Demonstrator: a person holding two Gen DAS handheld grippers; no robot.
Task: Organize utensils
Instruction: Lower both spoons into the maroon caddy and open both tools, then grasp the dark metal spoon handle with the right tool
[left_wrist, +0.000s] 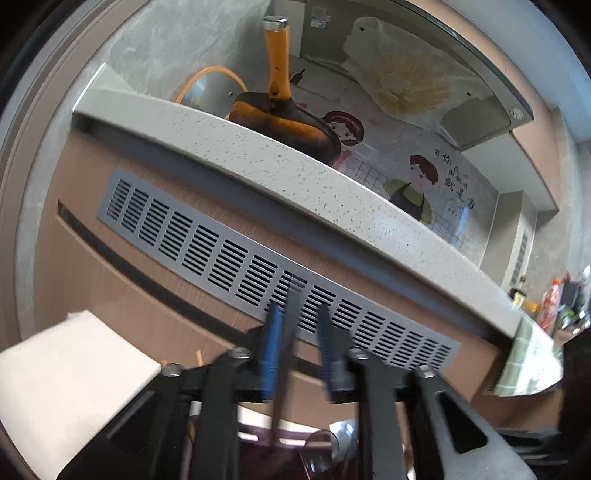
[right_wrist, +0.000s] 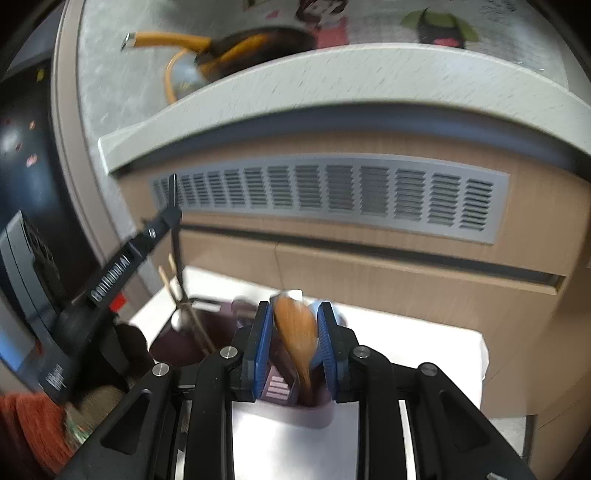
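Each gripper, left gripper (left_wrist: 297, 325) and right gripper (right_wrist: 293, 325), has ribbed blue pads on black angular fingers. Silver round screws sit at the linkage joints. Triangular cut-outs pierce the outer black arms at the frames' lower corners.

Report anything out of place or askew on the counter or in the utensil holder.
The orange-handled pan sits at the countertop front edge, its body poking slightly past it. In the dark utensil holder, the chopsticks lean crosswise. Nothing is spilled.

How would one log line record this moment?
left hand-held gripper: open around dark utensil | right hand-held gripper: shut on wooden spoon
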